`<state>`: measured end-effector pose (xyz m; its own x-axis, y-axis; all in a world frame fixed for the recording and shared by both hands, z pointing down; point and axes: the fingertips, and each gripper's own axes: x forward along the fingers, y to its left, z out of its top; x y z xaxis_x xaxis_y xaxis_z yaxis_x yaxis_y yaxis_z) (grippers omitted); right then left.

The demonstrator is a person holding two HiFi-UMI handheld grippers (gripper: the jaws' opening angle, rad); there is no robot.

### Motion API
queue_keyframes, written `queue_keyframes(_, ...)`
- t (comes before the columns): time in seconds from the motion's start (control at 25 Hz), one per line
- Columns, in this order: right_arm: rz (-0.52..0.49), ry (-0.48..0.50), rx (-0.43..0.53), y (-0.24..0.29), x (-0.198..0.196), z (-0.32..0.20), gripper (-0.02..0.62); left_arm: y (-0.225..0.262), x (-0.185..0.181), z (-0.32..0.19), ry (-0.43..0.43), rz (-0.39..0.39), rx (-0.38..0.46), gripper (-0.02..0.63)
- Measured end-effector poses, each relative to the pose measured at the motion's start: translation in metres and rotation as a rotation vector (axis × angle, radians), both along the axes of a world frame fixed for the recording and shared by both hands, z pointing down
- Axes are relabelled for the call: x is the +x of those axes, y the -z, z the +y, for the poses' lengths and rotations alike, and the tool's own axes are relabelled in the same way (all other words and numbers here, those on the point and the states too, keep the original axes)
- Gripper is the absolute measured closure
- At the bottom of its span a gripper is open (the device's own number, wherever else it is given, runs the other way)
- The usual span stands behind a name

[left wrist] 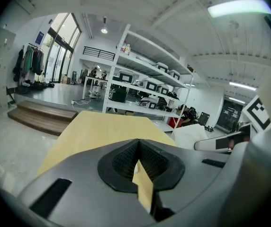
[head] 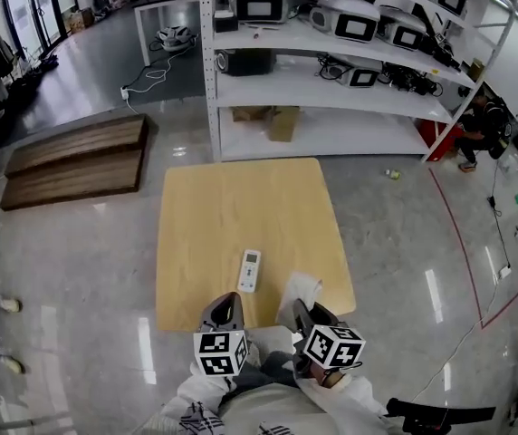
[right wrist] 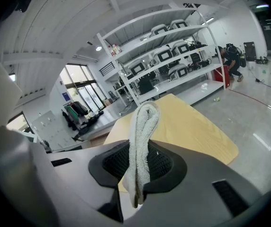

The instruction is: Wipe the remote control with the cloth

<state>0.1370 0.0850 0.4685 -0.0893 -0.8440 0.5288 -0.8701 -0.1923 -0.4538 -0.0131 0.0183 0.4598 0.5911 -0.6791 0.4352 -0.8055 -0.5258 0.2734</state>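
A white remote control (head: 250, 270) lies on the pale wooden table (head: 241, 198), close to its near edge. My left gripper (head: 231, 301) hovers just on the near side of the remote, jaws shut with nothing between them; in the left gripper view its closed jaws (left wrist: 138, 167) point over the tabletop (left wrist: 102, 129). To the right of the remote, my right gripper (head: 297, 309) is shut on a folded white cloth (head: 303, 285). In the right gripper view the cloth (right wrist: 143, 136) stands up out of the closed jaws (right wrist: 136, 170). The remote is hidden in both gripper views.
A white shelf rack (head: 331, 62) with several machines stands beyond the table. Low wooden steps (head: 78, 157) lie at the far left. A person crouches at the rack's right end (head: 481, 127). Shiny floor surrounds the table; red lines and cables run at the right.
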Motion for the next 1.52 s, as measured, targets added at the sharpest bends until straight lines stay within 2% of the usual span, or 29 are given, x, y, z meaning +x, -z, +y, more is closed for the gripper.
queue_keyframes(0.2,-0.005,0.017,-0.038,-0.012,0.013,-0.023,0.506,-0.027,0.011,-0.018,0.012,-0.028,-0.05,0.604)
queue_keyframes(0.48,0.008,0.088,-0.117,-0.033,0.028,-0.042,0.506,-0.08,0.023,-0.001,-0.019,-0.107,-0.217,0.602)
queue_keyframes(0.6,0.004,0.097,-0.137,-0.038,0.031,-0.049,0.506,-0.094,0.027,-0.001,-0.022,-0.135,-0.252,0.598)
queue_keyframes(0.64,0.005,0.101,-0.141,-0.04,0.031,-0.052,0.506,-0.099,0.029,-0.004,-0.026,-0.141,-0.257,0.548)
queue_keyframes(0.68,0.005,0.105,-0.145,-0.043,0.032,-0.054,0.506,-0.104,0.031,-0.007,-0.027,-0.146,-0.26,0.444)
queue_keyframes(0.72,0.006,0.108,-0.15,-0.045,0.032,-0.055,0.506,-0.109,0.033,-0.01,-0.026,-0.154,-0.26,0.396)
queue_keyframes(0.96,0.003,0.127,-0.166,-0.056,0.037,-0.063,0.506,-0.141,0.046,-0.029,-0.049,-0.255,-0.264,0.306)
queue_keyframes(1.2,-0.006,0.196,-0.179,-0.062,0.042,-0.081,0.506,-0.159,0.054,-0.033,-0.051,-0.366,-0.296,0.304)
queue_keyframes(1.4,-0.049,0.3,-0.182,-0.065,0.028,-0.094,0.506,-0.16,0.05,-0.037,-0.026,-0.359,-0.291,0.309)
queue_keyframes(1.52,-0.051,0.363,-0.19,-0.064,0.02,-0.098,0.506,-0.161,0.046,-0.037,-0.016,-0.359,-0.288,0.349)
